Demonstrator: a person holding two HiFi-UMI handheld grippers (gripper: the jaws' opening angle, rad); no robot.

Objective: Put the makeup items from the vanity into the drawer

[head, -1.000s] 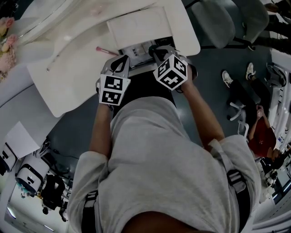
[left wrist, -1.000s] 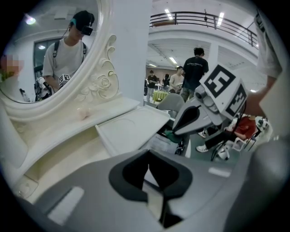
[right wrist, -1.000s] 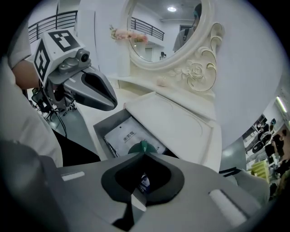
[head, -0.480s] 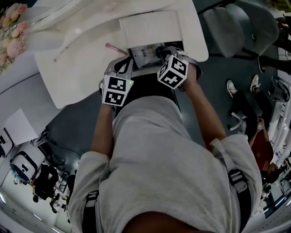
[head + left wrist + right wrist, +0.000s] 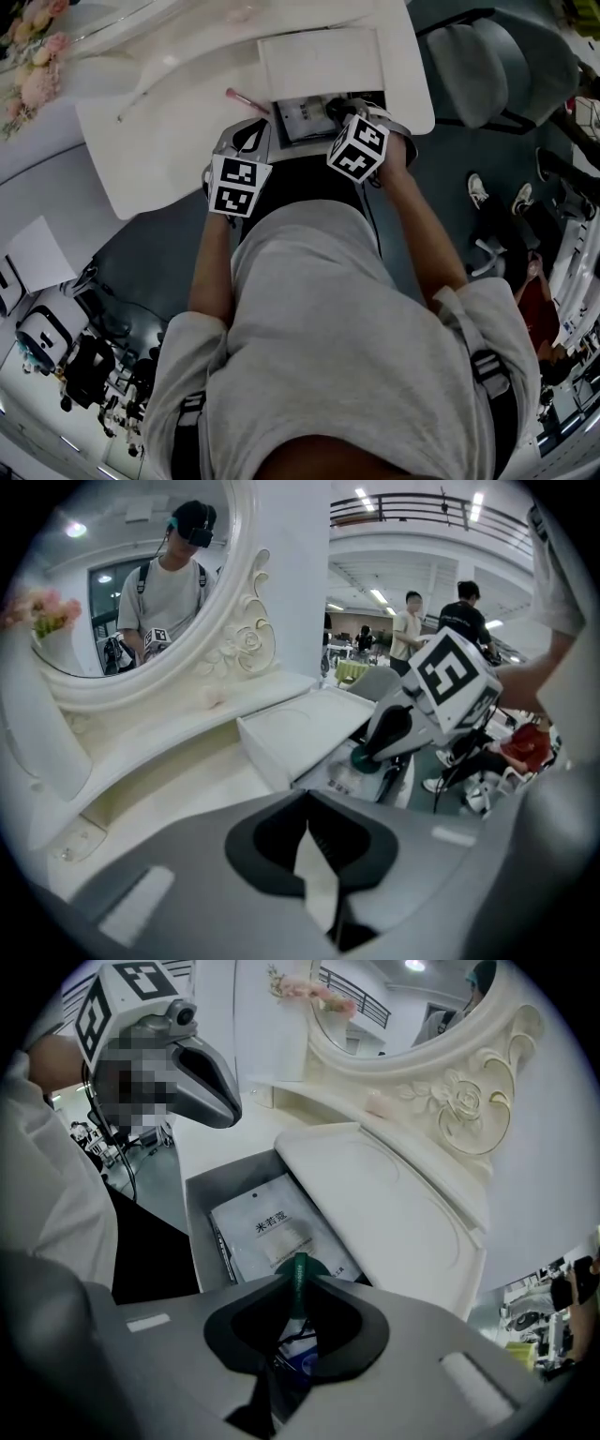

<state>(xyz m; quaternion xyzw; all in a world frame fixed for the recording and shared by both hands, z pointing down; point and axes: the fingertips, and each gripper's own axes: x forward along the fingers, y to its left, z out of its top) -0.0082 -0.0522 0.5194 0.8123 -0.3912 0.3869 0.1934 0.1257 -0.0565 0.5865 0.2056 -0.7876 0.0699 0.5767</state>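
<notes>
The right gripper [image 5: 298, 1274] hung over the open drawer [image 5: 194, 1232], jaws just opening around a thin green makeup item [image 5: 298, 1296]. The left gripper [image 5: 307, 808] sat closed and empty beside the drawer. Best to have widened fully, then lifted straight.

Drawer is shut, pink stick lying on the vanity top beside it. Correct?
No, the drawer is open, as the right gripper view shows, a white packet inside. The pink stick does lie on the vanity top beside it.
</notes>
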